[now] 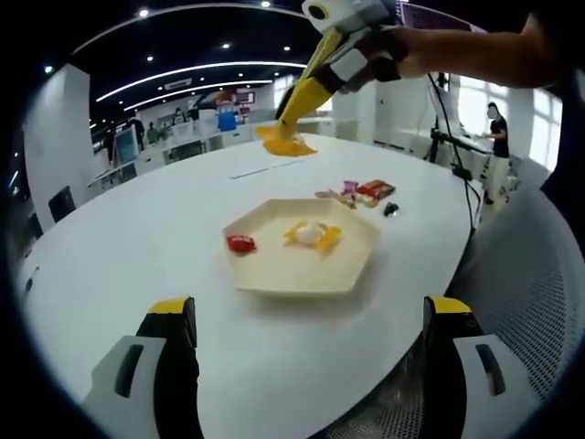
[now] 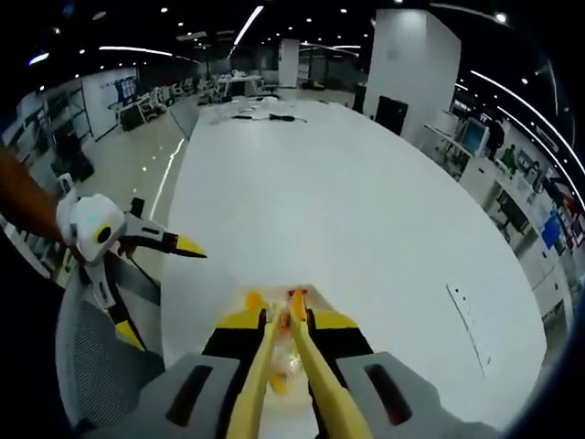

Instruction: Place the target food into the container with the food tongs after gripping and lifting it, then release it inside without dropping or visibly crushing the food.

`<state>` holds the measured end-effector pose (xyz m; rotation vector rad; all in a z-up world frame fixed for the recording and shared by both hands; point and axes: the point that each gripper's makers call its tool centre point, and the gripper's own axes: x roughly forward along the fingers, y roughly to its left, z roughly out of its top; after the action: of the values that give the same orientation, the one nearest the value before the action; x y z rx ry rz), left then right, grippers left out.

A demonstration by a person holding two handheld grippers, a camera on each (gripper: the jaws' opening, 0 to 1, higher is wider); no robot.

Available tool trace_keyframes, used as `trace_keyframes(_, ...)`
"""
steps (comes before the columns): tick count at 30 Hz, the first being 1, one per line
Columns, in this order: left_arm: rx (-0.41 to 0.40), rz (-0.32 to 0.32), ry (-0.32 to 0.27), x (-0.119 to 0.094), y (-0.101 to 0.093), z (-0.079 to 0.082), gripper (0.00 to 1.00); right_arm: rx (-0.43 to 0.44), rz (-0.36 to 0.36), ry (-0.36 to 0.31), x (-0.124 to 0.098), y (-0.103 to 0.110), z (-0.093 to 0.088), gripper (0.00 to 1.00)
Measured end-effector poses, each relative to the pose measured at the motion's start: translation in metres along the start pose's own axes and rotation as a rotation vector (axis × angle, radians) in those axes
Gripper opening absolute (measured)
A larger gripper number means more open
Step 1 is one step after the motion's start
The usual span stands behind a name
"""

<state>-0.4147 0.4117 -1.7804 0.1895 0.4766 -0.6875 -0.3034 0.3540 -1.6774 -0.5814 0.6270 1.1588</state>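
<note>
Below my right claw (image 1: 297, 123), at the left gripper view's centre, the candy (image 1: 311, 234) rests in the tray (image 1: 274, 274). That claw squeezes the yellow tongs (image 2: 279, 366); my left claw (image 1: 311, 320) is spread, nearer.

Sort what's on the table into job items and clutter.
Job: yellow tongs in the right gripper; cream tray; yellow-wrapped sweet; red sweet.
Clutter: loose wrappers; small black bit.
</note>
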Motion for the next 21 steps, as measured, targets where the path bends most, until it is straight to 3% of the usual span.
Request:
trace_keyframes(5, -0.002, 0.002, -0.004, 0.0, 0.0, 0.001, 0.99, -0.018, 0.042, -0.008, 0.002, 0.007, 0.003, 0.21)
trace_keyframes(10, -0.004, 0.002, -0.006, 0.001, 0.001, 0.001, 0.99, -0.049, 0.039, -0.025, 0.003, 0.007, 0.007, 0.24)
trace_keyframes(21, 0.0, -0.003, -0.001, 0.001, 0.0, 0.0, 0.99, -0.032, 0.022, -0.075, -0.006, 0.002, 0.016, 0.25)
